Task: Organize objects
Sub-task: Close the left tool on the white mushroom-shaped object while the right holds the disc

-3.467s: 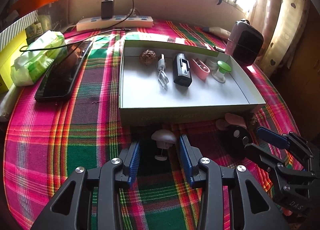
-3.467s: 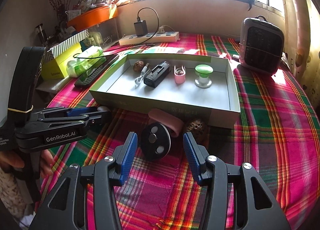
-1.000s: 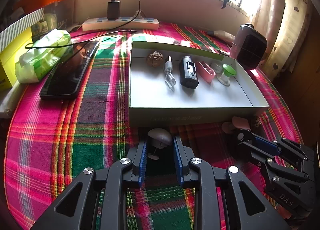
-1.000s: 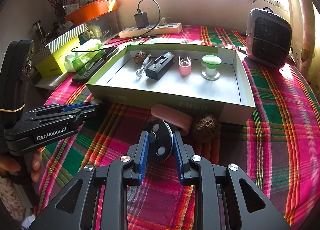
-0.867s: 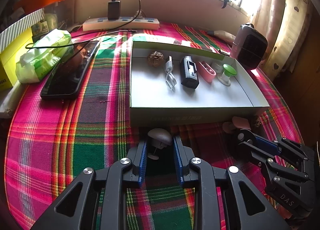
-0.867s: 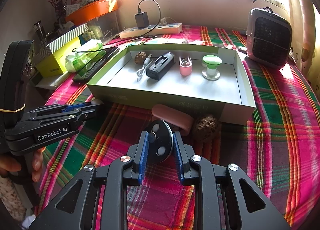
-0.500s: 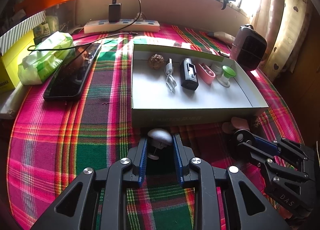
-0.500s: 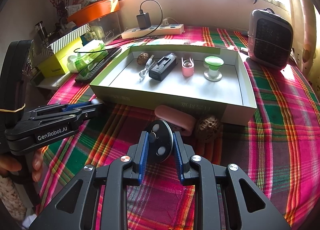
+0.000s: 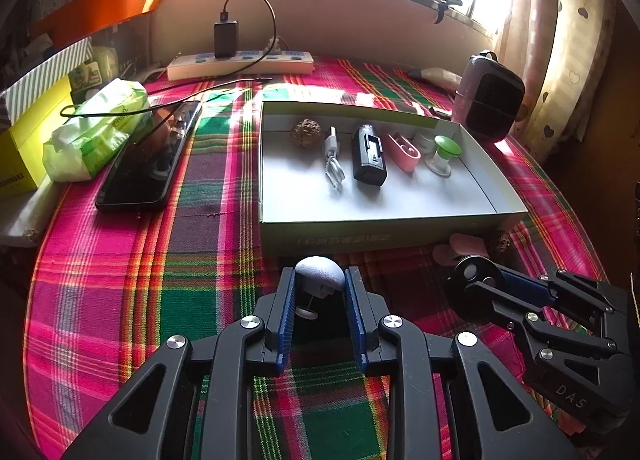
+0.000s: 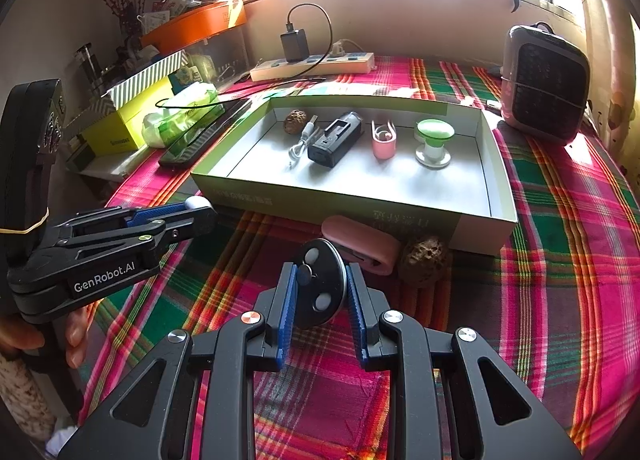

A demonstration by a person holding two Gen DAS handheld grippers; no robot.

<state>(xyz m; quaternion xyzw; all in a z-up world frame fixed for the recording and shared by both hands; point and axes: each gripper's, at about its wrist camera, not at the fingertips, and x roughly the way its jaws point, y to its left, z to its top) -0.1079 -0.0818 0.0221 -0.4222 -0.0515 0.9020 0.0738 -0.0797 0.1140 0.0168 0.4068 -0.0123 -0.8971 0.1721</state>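
Observation:
My left gripper [image 9: 320,280] is shut on a white mushroom-shaped holder [image 9: 320,278], lifted just in front of the open box [image 9: 380,219]. My right gripper [image 10: 320,280] is shut on a black round disc [image 10: 320,288], held above the plaid cloth. Both grippers show in each other's view: the right one [image 9: 480,284], the left one [image 10: 200,207]. In the box lie a walnut [image 10: 295,120], a white cable [image 10: 300,145], a black device [image 10: 334,139], a pink case [image 10: 383,139] and a green-topped holder [image 10: 434,139]. Another pink case [image 10: 360,244] and a walnut [image 10: 424,260] lie in front of the box.
A small heater [image 10: 544,83] stands at the back right. A power strip with a charger [image 9: 240,61] lies by the wall. A phone [image 9: 148,163], a tissue pack [image 9: 96,127] and a yellow box [image 10: 120,131] lie at the left.
Both grippers shut on their objects 3.5 s ago to 1 s ago. Since then both have risen slightly with the holder and the disc held.

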